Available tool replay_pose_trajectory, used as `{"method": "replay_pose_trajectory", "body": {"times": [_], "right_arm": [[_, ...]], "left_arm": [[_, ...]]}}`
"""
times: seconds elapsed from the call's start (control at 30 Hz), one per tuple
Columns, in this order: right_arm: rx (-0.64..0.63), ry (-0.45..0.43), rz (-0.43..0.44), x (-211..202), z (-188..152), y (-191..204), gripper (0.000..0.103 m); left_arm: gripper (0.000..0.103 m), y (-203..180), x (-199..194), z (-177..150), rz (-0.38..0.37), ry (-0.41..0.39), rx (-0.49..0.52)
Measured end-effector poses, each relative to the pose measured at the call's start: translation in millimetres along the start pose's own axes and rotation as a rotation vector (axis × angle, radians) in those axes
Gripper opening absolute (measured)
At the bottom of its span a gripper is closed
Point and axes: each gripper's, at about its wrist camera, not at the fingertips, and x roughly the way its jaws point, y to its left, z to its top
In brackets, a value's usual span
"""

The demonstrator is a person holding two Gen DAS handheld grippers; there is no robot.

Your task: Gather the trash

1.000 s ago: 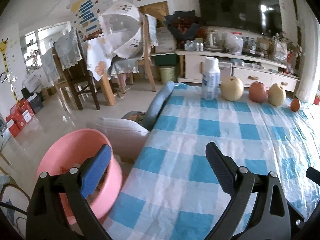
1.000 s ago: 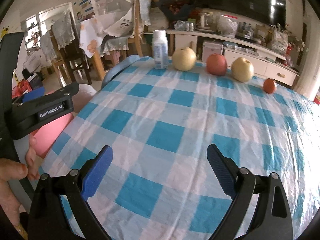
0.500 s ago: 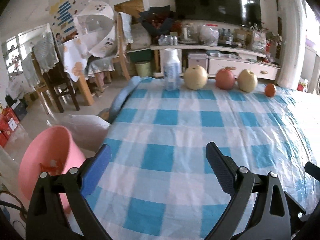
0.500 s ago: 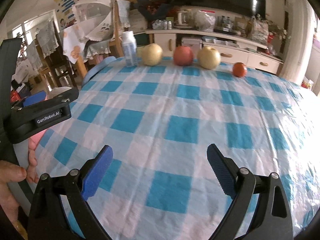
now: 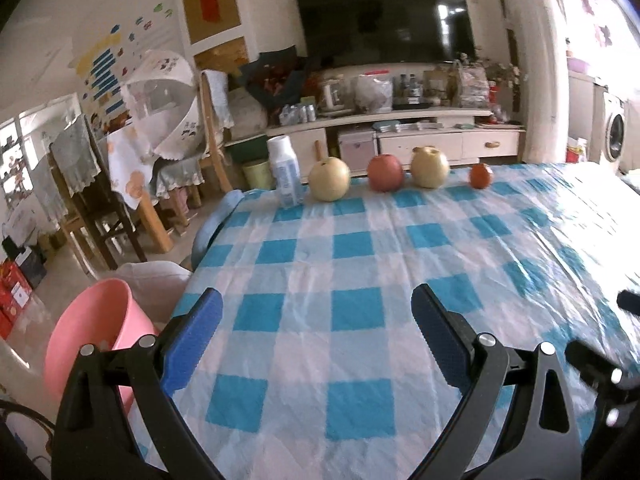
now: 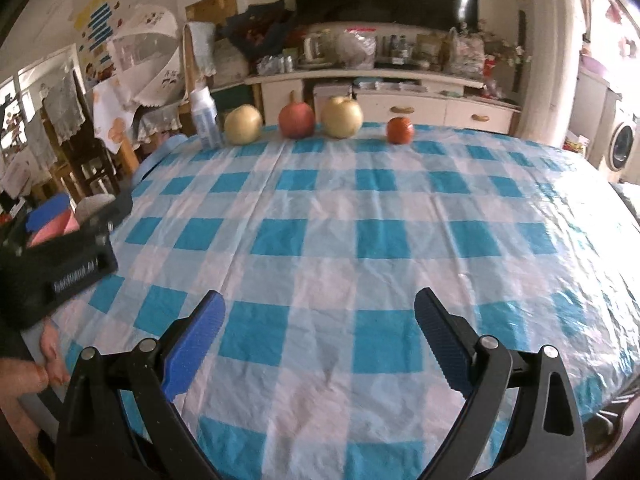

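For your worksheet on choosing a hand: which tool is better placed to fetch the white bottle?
Probably left: the left tool is open at the table's left side, the white bottle standing almost straight ahead.

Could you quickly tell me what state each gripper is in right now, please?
Left gripper: open, holding nothing.
Right gripper: open, holding nothing.

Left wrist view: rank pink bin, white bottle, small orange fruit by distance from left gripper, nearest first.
From the left gripper:
1. Pink bin: off the table's left edge, beside the left finger.
2. White bottle: far edge, left end of the fruit row.
3. Small orange fruit: far edge, right end, slightly beyond the bottle.
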Motion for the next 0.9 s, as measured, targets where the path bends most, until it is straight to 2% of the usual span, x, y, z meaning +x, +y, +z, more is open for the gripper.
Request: {"method": "replay_pose_trajectory", "body": {"times": [0.17, 0.37, 0.57, 0.9], "right_arm": [[0.049, -0.073, -0.027, -37, -4, -17, 0.095], [0.080, -0.156, -0.072, -80, -9, -31, 0.095], [0.058, -0.218, -0.098, -115, -10, -29, 0.096], [0.047, -0.288, -0.093, -151, -7, -22, 0.097]], "left_arm": [[0.096, -16, -35, -10, -0.021, -0.034, 0.050], [0.099, -26, -71, -13, -0.051, -0.074, 0.059], [0.099, -23, -112, -7, -0.082, -0.149, 0.029], [0.099, -21, -148, -3, -0.103, -0.192, 0.035]]}}
